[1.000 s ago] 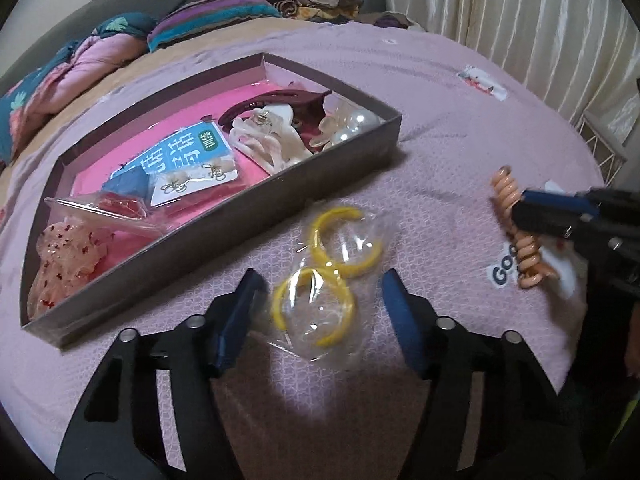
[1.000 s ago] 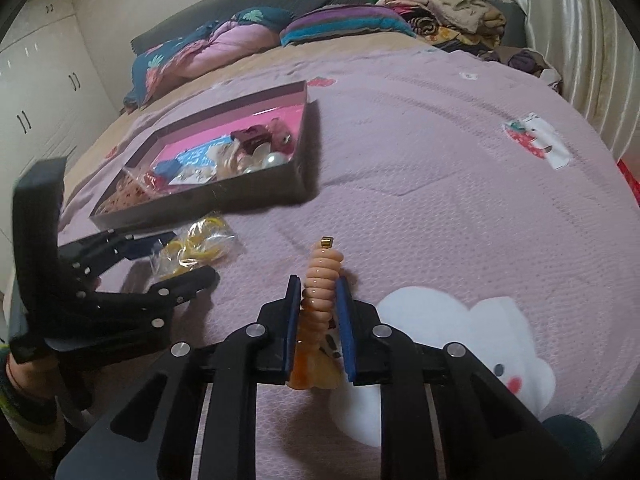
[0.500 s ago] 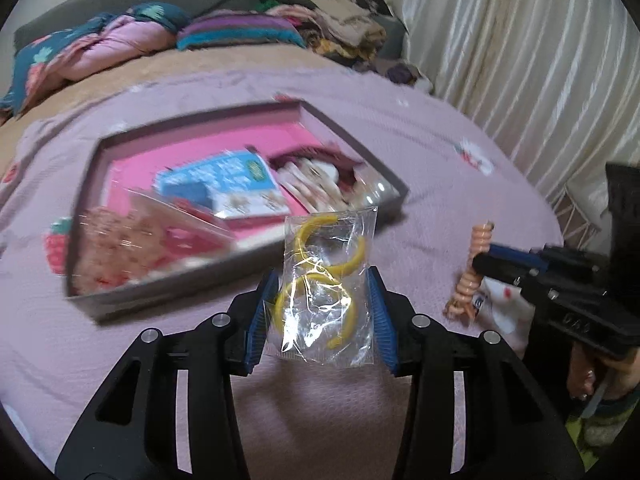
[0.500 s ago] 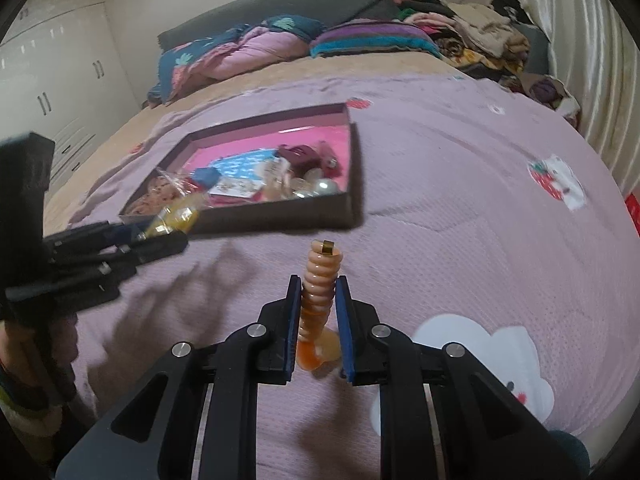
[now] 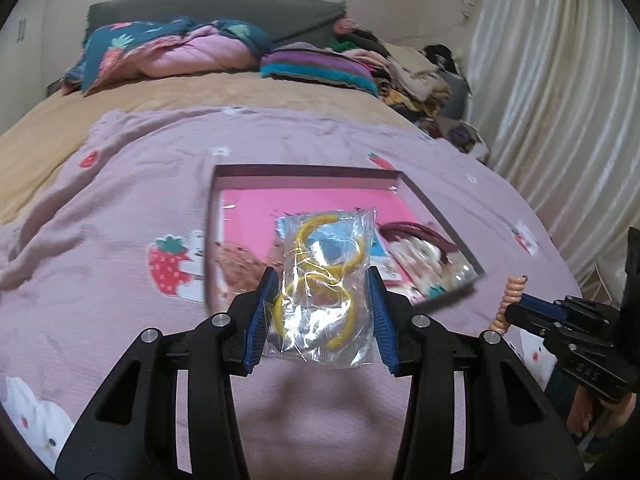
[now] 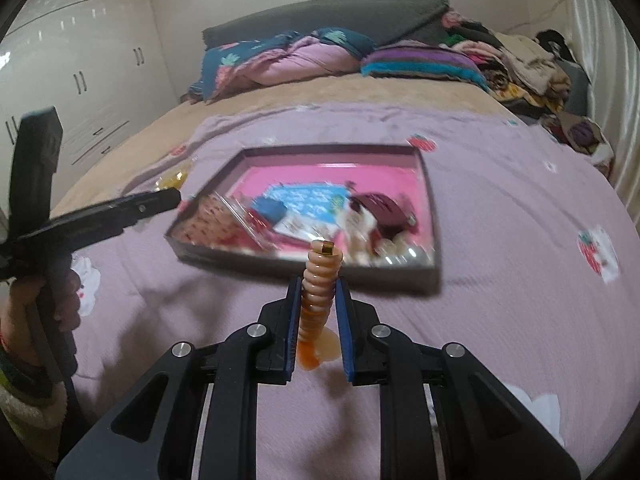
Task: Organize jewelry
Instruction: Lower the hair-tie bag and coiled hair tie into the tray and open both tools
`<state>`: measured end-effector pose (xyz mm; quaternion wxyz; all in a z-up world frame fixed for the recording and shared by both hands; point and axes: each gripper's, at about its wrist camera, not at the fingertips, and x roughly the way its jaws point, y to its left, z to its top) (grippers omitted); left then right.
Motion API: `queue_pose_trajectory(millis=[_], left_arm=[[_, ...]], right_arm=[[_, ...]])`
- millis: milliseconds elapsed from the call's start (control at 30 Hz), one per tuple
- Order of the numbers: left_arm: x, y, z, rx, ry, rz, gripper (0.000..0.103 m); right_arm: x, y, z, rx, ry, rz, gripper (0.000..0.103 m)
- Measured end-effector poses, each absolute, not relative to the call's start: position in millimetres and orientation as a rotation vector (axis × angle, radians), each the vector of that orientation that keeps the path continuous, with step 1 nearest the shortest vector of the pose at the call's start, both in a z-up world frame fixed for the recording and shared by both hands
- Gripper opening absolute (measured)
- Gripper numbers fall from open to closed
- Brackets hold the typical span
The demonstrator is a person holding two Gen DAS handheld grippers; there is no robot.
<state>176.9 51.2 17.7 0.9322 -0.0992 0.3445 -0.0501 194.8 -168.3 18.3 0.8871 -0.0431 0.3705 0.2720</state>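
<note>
Left hand-held gripper (image 5: 322,312): closed onto a clear bag (image 5: 326,288) of yellow hoops (image 5: 316,300), its blue pads (image 5: 262,316) pressing the bag's side edges; the bag stands upright between them, lifted off the bed.

Right hand-held gripper (image 6: 318,320): narrow, clamped on a peach spiral hair tie (image 6: 320,280) that sticks up between the pads, a small gold clasp at its tip; its lower end hangs free below the jaws.

Box (image 6: 304,258): shallow grey box with a pink floor, lying on the purple blanket (image 5: 120,208) ahead of both hand-held grippers. From the left wrist view the bag hangs in front of the box's near half; whether it is already over the rim I cannot tell.

Box contents: blue card (image 6: 304,204), dark red clip (image 6: 380,210), pale clips and pearly pieces at the right end, a speckled pink piece (image 6: 208,224) at the left. The far half of the pink floor is bare.

Step in hand: both pieces look to be in transit towards the box, neither yet put down.

Next move: likely carry the bag forward over the rim, lower it onto bare pink floor and open the jaws; the film is slippery and light, so release low. The hair tie could follow, keeping the two hand-held grippers from crossing.

Risk: motion blur hints at speed; the bag may swing or slip.
</note>
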Motion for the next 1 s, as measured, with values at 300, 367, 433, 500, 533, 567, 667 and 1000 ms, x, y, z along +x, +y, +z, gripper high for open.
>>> queue_pose_trajectory(millis=[300, 367, 433, 500, 533, 567, 667, 1000], left_arm=[[188.0, 77.5, 12.8, -0.219, 0.706, -0.020, 0.036], [190.6, 81.2, 11.5, -0.222, 0.707, -0.011, 0.036], [193.5, 83.9, 10.3, -0.219, 0.706, 0.001, 0.036], [197.2, 87.1, 7.9, -0.229, 0.709, 0.005, 0.036], [198.6, 88.4, 6.1, -0.231, 0.711, 0.008, 0.036], [201.5, 89.0, 4.7, -0.230, 0.714, 0.014, 0.036], [207.8, 90.6, 1.3, -0.233, 0.719, 0.020, 0.036], [223.9, 81.5, -13.8, -0.216, 0.742, 0.011, 0.036]], right_arm=[[220.8, -136.7, 39.3, -0.108, 0.709, 0.596, 0.017], [226.7, -133.1, 40.7, -0.110, 0.702, 0.595, 0.017], [233.8, -129.5, 42.1, -0.109, 0.694, 0.590, 0.017], [240.8, -126.8, 42.7, -0.109, 0.688, 0.582, 0.017], [242.8, -125.9, 43.0, -0.109, 0.686, 0.579, 0.017], [246.2, -125.0, 42.9, -0.109, 0.683, 0.574, 0.017], [252.8, -124.0, 41.4, -0.112, 0.677, 0.562, 0.017], [284.2, -122.2, 32.8, -0.117, 0.681, 0.518, 0.017]])
